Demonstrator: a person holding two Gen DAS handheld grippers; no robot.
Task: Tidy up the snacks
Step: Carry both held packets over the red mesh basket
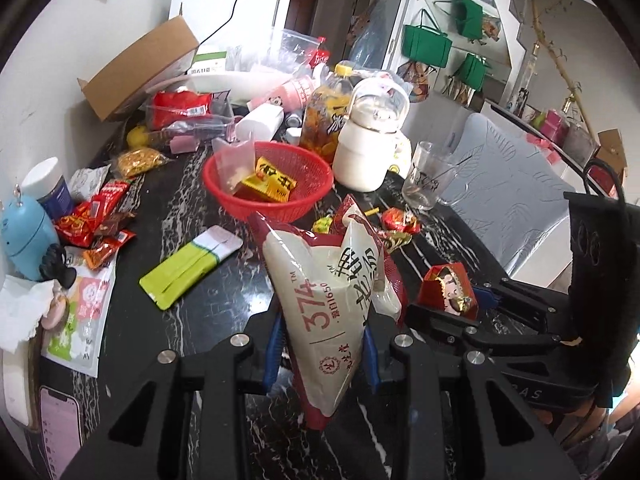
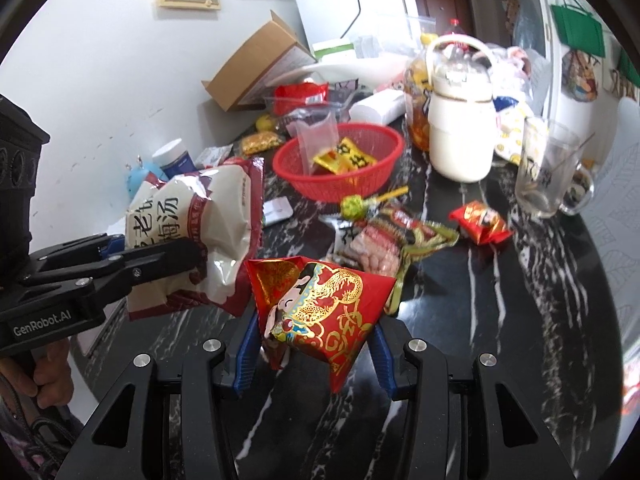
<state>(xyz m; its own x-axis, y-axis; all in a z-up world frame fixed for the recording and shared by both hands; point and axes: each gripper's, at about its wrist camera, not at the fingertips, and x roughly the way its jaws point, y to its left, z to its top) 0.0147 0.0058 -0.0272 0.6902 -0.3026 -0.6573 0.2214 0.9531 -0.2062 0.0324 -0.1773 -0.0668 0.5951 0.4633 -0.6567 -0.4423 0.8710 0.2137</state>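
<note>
My left gripper (image 1: 324, 344) is shut on a cream and maroon snack bag (image 1: 332, 300), held upright above the black marble table (image 1: 192, 216); the same bag (image 2: 200, 216) and left gripper (image 2: 160, 258) show at the left of the right wrist view. My right gripper (image 2: 314, 344) is shut on a red and gold pyramid packet (image 2: 320, 308), also seen as the red packet (image 1: 450, 288) in the right gripper (image 1: 448, 312) from the left wrist. A red basket (image 1: 268, 180) (image 2: 340, 160) farther back holds a yellow packet (image 1: 272, 184) and a clear pouch (image 1: 236, 164).
Loose snacks lie around: a lime pouch (image 1: 188, 268), red packets (image 1: 96, 220) at the left, candies (image 2: 400, 232) and a small red packet (image 2: 480, 222). A white kettle (image 2: 460, 128), glass mug (image 2: 548, 168), jar (image 1: 328, 120), cardboard box (image 1: 136, 68) and phone (image 1: 60, 428) crowd the table.
</note>
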